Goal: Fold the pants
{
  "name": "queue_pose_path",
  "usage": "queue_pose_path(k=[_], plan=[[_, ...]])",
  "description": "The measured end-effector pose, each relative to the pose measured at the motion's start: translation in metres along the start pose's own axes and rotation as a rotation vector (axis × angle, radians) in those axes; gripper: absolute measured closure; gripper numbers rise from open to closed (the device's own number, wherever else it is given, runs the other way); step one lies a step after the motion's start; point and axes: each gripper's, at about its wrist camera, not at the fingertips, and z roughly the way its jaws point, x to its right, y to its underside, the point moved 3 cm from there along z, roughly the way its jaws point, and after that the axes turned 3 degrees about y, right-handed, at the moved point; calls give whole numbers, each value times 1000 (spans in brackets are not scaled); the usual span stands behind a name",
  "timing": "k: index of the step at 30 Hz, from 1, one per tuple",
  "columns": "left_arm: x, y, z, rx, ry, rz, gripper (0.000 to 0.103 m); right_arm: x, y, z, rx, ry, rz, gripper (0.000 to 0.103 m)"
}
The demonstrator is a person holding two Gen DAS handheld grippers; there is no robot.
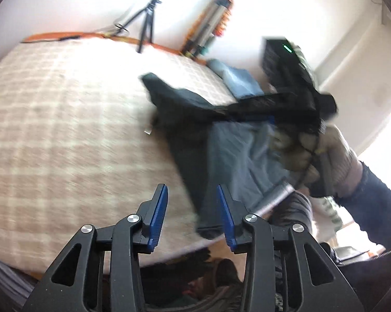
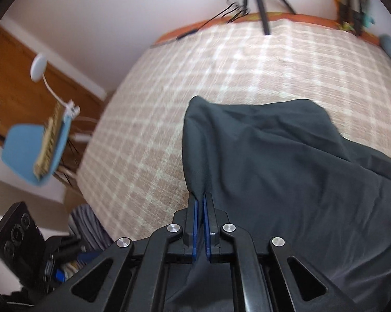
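Dark grey pants (image 2: 286, 166) lie partly on the checked bedspread (image 2: 195, 83) and partly lifted. My right gripper (image 2: 200, 197) is shut on a fold of the pants' edge and holds it up. In the left wrist view the pants (image 1: 185, 119) stretch from the bed to the right gripper (image 1: 270, 109), held by a gloved hand (image 1: 325, 153). My left gripper (image 1: 192, 189) is open and empty, above the bed's near edge, just left of the hanging pants.
A black tripod (image 1: 146, 18) and an orange-and-grey object (image 1: 211, 20) stand at the bed's far edge by the wall. Blue cloth (image 1: 237, 78) lies at the far right of the bed. A blue chair (image 2: 31, 148) stands left of the bed.
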Motion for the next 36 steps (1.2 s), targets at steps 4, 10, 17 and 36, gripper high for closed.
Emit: queue_pose_path(k=[4, 10, 17, 36], plan=[[-18, -11, 0, 24, -14, -45, 66, 5, 3, -13, 36, -17, 34, 103], [-25, -11, 21, -17, -16, -56, 66, 18, 6, -46, 93, -17, 35, 103], [-8, -16, 43, -56, 29, -26, 66, 44, 11, -99, 160, 53, 39, 103], [121, -28, 130, -219, 240, 208, 66, 229, 68, -191, 179, 291, 215, 103]])
